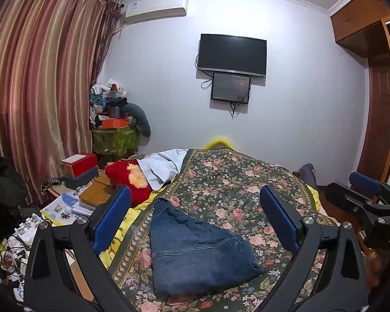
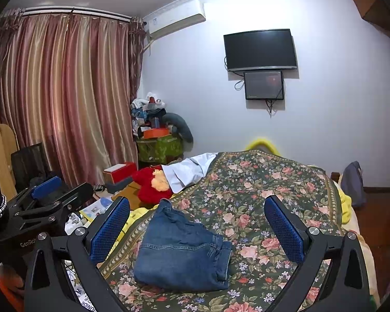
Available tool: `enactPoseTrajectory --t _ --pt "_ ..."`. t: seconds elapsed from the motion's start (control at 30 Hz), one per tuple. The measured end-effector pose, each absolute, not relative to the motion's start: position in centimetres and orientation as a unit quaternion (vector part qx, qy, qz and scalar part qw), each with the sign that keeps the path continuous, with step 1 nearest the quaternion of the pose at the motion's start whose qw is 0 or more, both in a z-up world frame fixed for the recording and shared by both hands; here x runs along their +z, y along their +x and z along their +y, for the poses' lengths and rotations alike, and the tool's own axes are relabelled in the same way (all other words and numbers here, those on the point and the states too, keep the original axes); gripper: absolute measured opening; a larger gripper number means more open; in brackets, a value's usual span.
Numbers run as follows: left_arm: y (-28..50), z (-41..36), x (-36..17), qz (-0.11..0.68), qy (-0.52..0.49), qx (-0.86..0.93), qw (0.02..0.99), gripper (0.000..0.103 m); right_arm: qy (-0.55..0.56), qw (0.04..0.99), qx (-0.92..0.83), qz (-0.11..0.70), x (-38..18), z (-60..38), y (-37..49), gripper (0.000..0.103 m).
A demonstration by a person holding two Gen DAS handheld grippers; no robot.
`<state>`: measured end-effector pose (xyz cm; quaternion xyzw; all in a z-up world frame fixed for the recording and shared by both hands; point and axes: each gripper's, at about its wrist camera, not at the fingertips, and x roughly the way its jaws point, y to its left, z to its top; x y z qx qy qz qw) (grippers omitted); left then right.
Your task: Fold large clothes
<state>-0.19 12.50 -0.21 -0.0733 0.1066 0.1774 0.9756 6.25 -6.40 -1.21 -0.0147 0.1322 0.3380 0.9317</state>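
Note:
A pair of blue jeans (image 1: 195, 252) lies folded into a compact bundle on the floral bedspread (image 1: 236, 179), near its front edge. My left gripper (image 1: 195, 213) hovers open above the jeans, touching nothing. The right gripper (image 1: 364, 189) shows at the right edge of the left wrist view, held off the bed. From the right wrist the same jeans (image 2: 182, 254) sit low and central, between the spread blue pads of my right gripper (image 2: 197, 223), which is open and holds nothing. The left gripper (image 2: 46, 189) hangs at the left, away from the cloth.
A red plush toy (image 1: 127, 179) and a pale blue garment (image 1: 163, 166) lie at the bed's left far corner. A cluttered bedside table (image 1: 72, 197) with boxes and papers stands left. Curtains (image 1: 39, 78), a wall television (image 1: 232, 53) and a wooden wardrobe (image 1: 377, 78) bound the room.

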Motion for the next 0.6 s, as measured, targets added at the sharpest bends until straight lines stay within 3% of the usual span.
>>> enactPoseTrajectory --t 0.6 --pt "-0.51 12.8 -0.15 0.106 -0.079 0.168 0.977 0.1 -0.01 0.932 0.337 0.132 -1.24 -6.45 6.27 0.103"
